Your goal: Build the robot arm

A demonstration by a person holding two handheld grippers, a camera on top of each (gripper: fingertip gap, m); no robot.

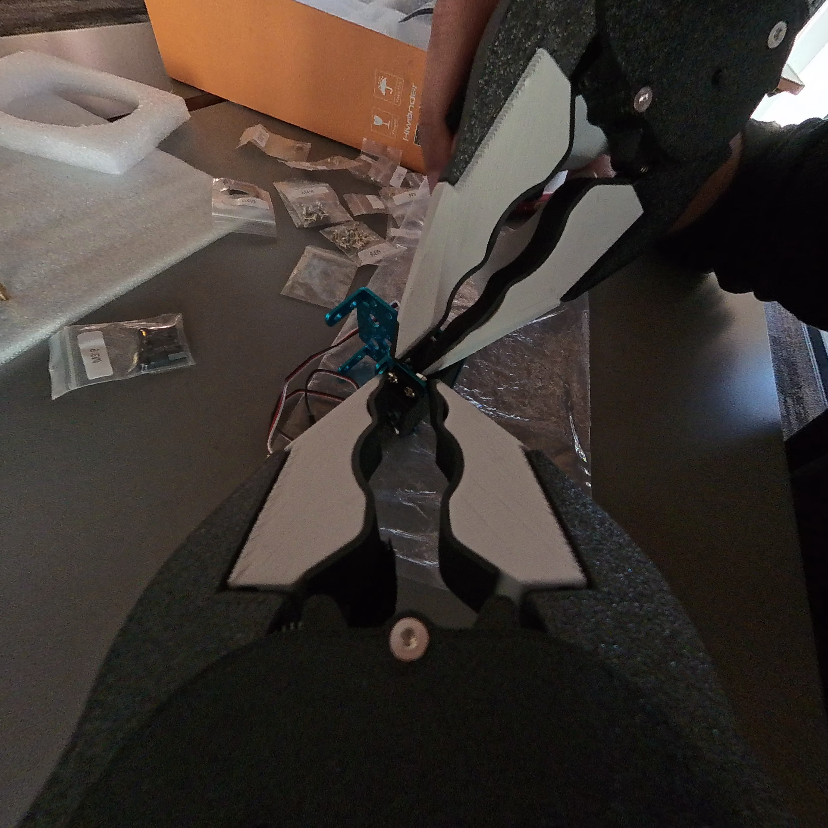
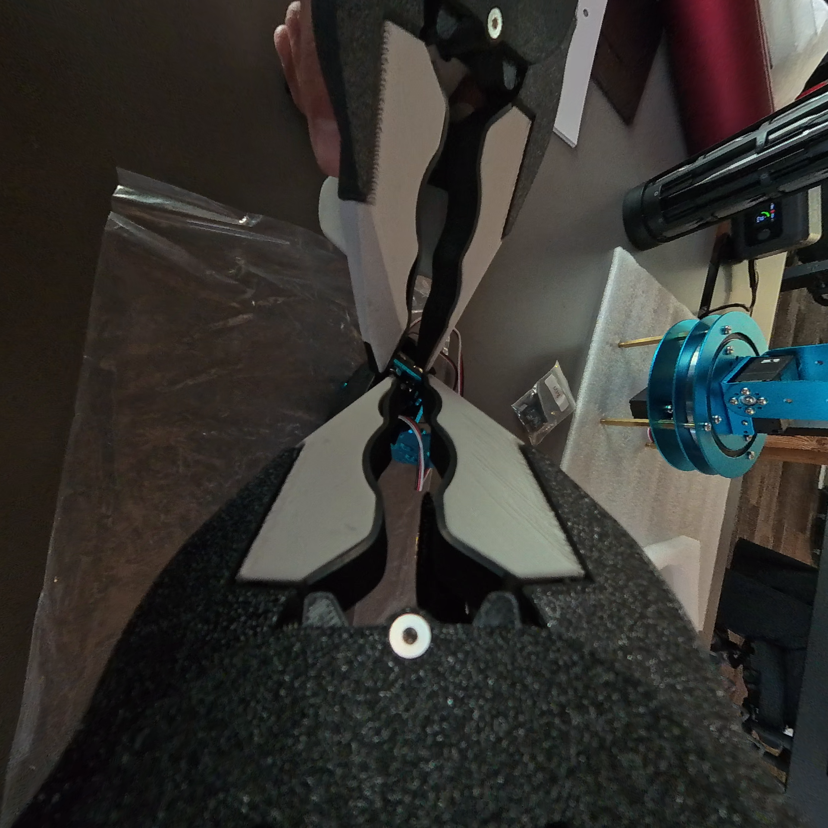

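A small black servo (image 1: 405, 410) with a blue metal bracket (image 1: 374, 325) and red, black and white wires (image 1: 298, 394) is held above a clear plastic bag (image 1: 519, 358) on the dark table. My left gripper (image 1: 403, 393) is shut on the servo body. My right gripper (image 1: 419, 368) comes in from the upper right, held by a hand, and is shut on the same assembly's top. In the right wrist view my right gripper (image 2: 408, 384) and left gripper (image 2: 405, 358) meet tip to tip on the blue and black part (image 2: 408, 441).
An orange cardboard box (image 1: 291, 58), white foam pieces (image 1: 80, 112) and several small bags of screws (image 1: 322, 201) lie behind. One small parts bag (image 1: 121, 349) lies at the left. A blue robot-arm base (image 2: 708, 394) stands on a foam sheet (image 2: 627, 470) at the right, near a black cylinder (image 2: 717, 179). The tips of both grippers are at nearly the same place.
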